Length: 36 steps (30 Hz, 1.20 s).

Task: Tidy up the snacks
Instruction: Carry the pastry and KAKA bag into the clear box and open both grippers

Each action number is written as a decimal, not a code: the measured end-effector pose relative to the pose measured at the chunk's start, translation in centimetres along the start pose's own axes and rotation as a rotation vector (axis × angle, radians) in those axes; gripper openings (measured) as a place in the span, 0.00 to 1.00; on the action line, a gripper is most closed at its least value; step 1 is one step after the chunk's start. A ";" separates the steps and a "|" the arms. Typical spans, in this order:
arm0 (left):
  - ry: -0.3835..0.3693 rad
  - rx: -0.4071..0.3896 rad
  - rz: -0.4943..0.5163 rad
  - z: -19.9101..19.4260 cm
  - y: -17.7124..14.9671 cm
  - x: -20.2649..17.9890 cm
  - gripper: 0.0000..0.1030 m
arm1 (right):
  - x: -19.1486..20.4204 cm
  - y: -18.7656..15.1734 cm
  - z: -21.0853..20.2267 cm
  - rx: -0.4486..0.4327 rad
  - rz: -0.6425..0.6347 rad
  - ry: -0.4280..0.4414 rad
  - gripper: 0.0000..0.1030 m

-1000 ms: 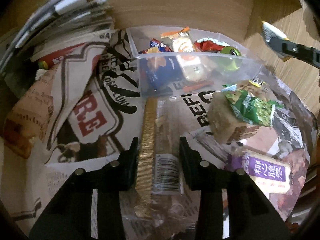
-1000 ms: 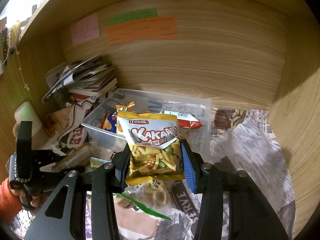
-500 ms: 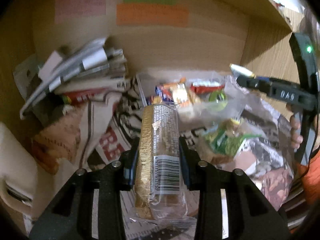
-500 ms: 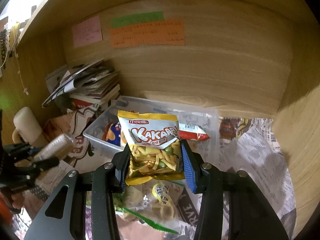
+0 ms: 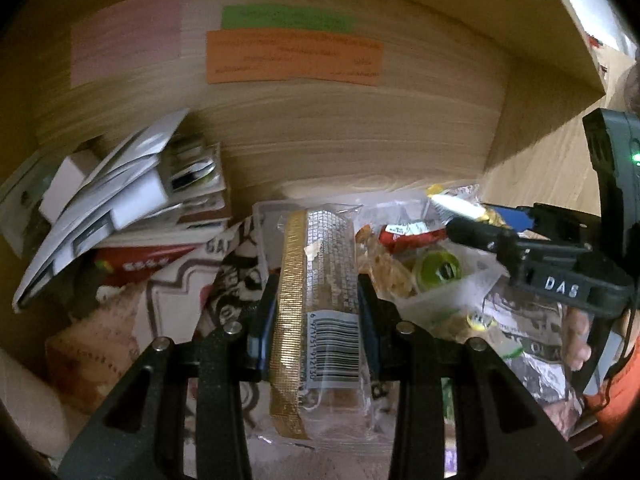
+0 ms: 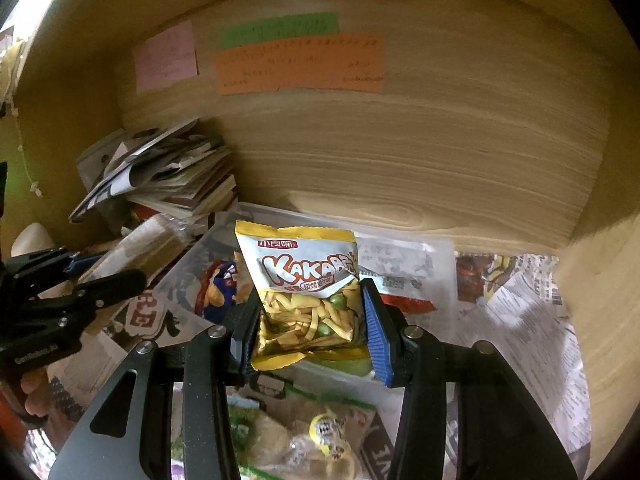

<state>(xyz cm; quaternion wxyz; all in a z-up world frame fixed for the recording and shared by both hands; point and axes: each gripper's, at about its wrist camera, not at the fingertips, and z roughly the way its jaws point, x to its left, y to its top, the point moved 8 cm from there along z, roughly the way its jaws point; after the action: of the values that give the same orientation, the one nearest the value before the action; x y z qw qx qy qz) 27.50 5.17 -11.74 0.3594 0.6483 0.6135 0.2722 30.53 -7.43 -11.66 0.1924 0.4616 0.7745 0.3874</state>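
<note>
My left gripper (image 5: pixel 316 300) is shut on a long clear-wrapped wafer pack (image 5: pixel 320 280) with a gold strip and barcode, held in the air in front of the clear plastic bin (image 5: pixel 448 292). My right gripper (image 6: pixel 308 320) is shut on a yellow Kaka snack bag (image 6: pixel 304 280), held above the bin (image 6: pixel 404 256). The bin holds several snack packets, among them a red one (image 5: pixel 412 234) and a green round one (image 5: pixel 438 266). The right gripper also shows at the right of the left wrist view (image 5: pixel 468 220), the left gripper at the left of the right wrist view (image 6: pixel 112 272).
Newspaper (image 6: pixel 520 312) covers the shelf floor. A stack of magazines (image 5: pixel 120 204) lies at the back left. Loose snack bags (image 6: pixel 320 432) lie in front of the bin. Wooden back wall with coloured notes (image 6: pixel 296 64); side wall on the right (image 6: pixel 600 320).
My left gripper lifted the wafer pack off the newspaper and tilted up toward the bin. My right gripper moved forward over the bin with the Kaka bag.
</note>
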 end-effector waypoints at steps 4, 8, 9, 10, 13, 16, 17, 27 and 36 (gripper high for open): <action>0.005 -0.001 -0.001 1.7 0.8 0.0 0.35 | -0.1 0.2 1.3 0.021 -0.011 -0.001 0.40; 0.005 0.024 -0.018 3.7 1.4 0.2 0.35 | -0.4 0.3 2.8 0.048 -0.003 0.009 0.40; 0.006 0.031 -0.019 4.3 1.5 0.2 0.35 | -0.4 0.3 3.2 0.054 -0.001 0.013 0.40; 0.006 0.039 -0.023 4.9 1.6 0.3 0.35 | -0.5 0.4 3.6 0.059 0.001 0.017 0.40; 0.000 0.058 -0.038 6.4 1.9 0.2 0.35 | -0.5 0.5 4.4 0.076 -0.003 0.020 0.40; -0.005 0.072 -0.046 7.6 2.3 0.3 0.35 | -0.5 0.4 5.2 0.093 -0.012 0.020 0.40; -0.003 0.074 -0.047 7.9 2.3 0.3 0.35 | -0.5 0.3 5.5 0.101 -0.018 0.018 0.40; 0.004 0.083 -0.076 8.6 2.6 0.9 0.36 | -0.1 -0.4 6.5 0.132 -0.036 0.011 0.42; -0.011 0.037 -0.059 5.4 2.8 0.5 0.51 | 0.3 0.3 3.9 0.067 -0.050 -0.008 0.71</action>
<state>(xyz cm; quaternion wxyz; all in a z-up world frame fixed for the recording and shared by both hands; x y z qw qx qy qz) 33.56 4.94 -12.72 0.3587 0.6380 0.6352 0.2466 33.11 -5.46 -13.88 0.1896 0.4497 0.7977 0.3544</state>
